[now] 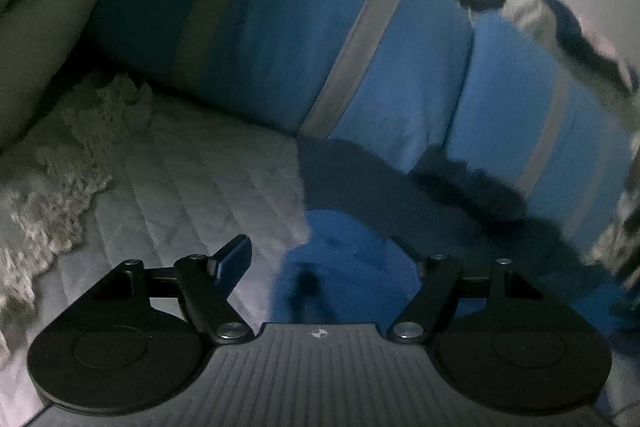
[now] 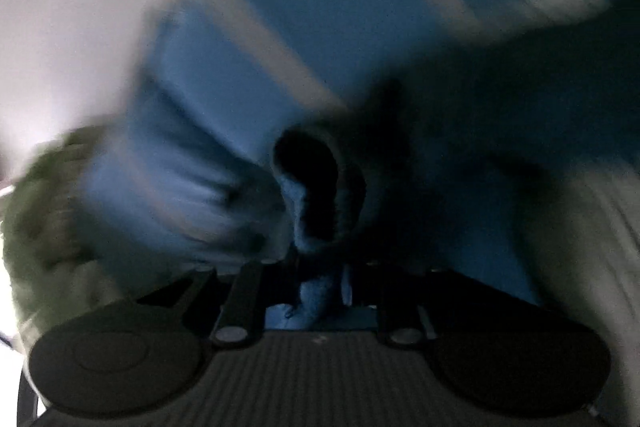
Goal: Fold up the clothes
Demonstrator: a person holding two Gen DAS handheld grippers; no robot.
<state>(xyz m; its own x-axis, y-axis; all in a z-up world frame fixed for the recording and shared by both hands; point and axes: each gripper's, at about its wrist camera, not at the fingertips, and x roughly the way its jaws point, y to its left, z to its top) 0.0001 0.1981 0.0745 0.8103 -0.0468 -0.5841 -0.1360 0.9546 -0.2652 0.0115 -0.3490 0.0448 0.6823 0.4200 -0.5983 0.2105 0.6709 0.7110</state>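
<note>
No brand, label or readable writing anywhere; only a small crosshair mark [image 1: 319, 333] printed on the ribbed housing of the left claw [image 1: 320, 267].

Left wrist view, from the left edge: pale greenish folded bedding [image 1: 44, 7] at upper left, a cream fringed throw [image 1: 68, 163] below it, then a white quilted bed cover [image 1: 192, 171] spreading toward the middle. Across the centre and right, a blue garment with grey stripes [image 1: 360, 67], lying diagonally on the bed cover, dark-edged along its lower hem. More crumpled clothes [image 1: 560, 23] at far right, too blurred to name. Left claw angled downward over the bed, jaws standing wide apart, left fingertip [image 1: 234, 255] over the white cover, right one hidden against the cloth; a bright blue fold [image 1: 344, 267] of the garment lying between them, not visibly pinched.

Right wrist view, heavily smeared by motion and dim: a greenish cloth mass [image 2: 52, 219] at left, the same blue garment with its pale stripes filling the middle and top, a grey-white fabric [image 2: 580, 247] at right. Right claw [image 2: 320, 291] tilted downward, jaws drawn close together, clamped on a bunched blue fold of the garment rising between the fingers into a dark hollow [image 2: 308, 171].
</note>
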